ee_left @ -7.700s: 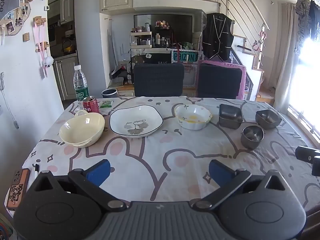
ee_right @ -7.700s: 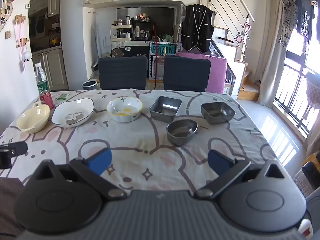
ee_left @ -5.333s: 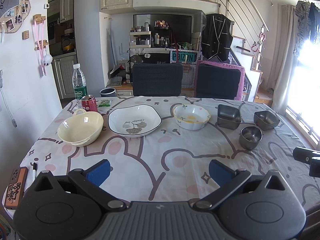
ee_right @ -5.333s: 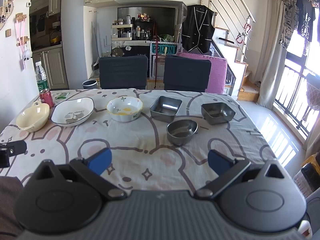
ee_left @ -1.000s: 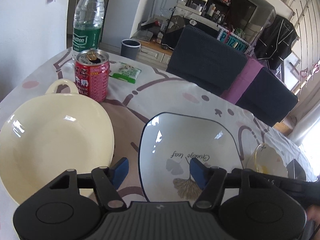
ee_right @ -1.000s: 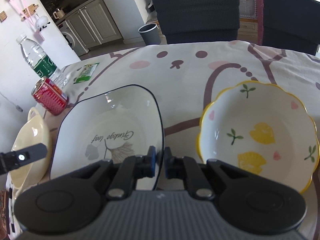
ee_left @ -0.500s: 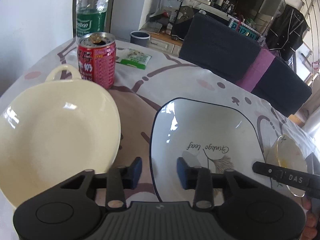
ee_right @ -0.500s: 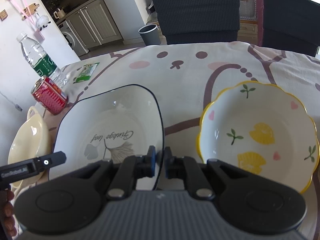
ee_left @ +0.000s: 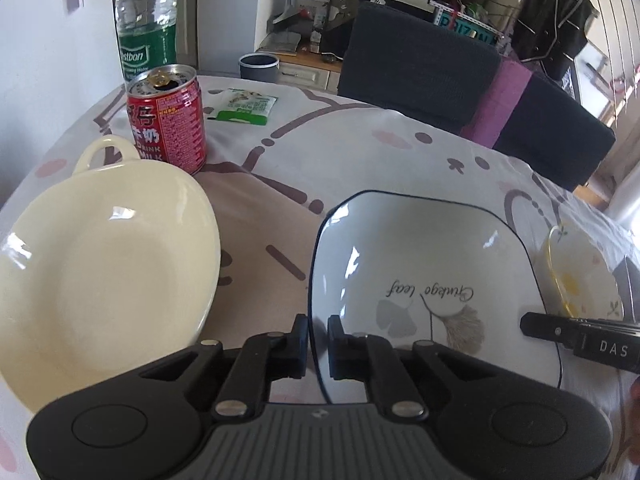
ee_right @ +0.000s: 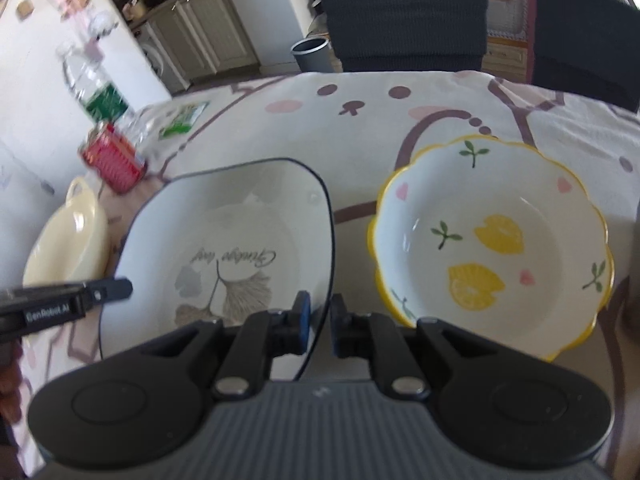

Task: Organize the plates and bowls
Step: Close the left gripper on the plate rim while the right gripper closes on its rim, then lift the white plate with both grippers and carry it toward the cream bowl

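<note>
A bench [ee_left: 360,148] covered with a cartoon-rabbit cloth holds dishes in a row. At the far left stand a clear water bottle [ee_left: 146,24] and, just in front of it, an opened red drink can [ee_left: 166,120]; a small green packet [ee_left: 244,106] lies near them. Next comes a cream bowl [ee_left: 100,264] with a loop handle, its rim close to the can. To its right, apart from it, sits the square white plate [ee_left: 420,280] with a dark rim and a leaf drawing. The left hand-held gripper [ee_left: 318,338] pinches the plate's near left rim, its jaws closed on the edge. The right hand-held gripper [ee_right: 318,326] grips the plate's near right rim in the same way. Further right, just beside the plate, rests a scalloped bowl [ee_right: 492,240] with a yellow rim and lemon pattern. Both grips sit on the thin rim only, so the glazed plate could slip or tilt if one side rises faster than the other. Carried leftward toward the cream bowl, the plate could clip the can and spill it; swung rightward, it could knock the scalloped bowl. Whether the plate touches the cloth now cannot be told.
</note>
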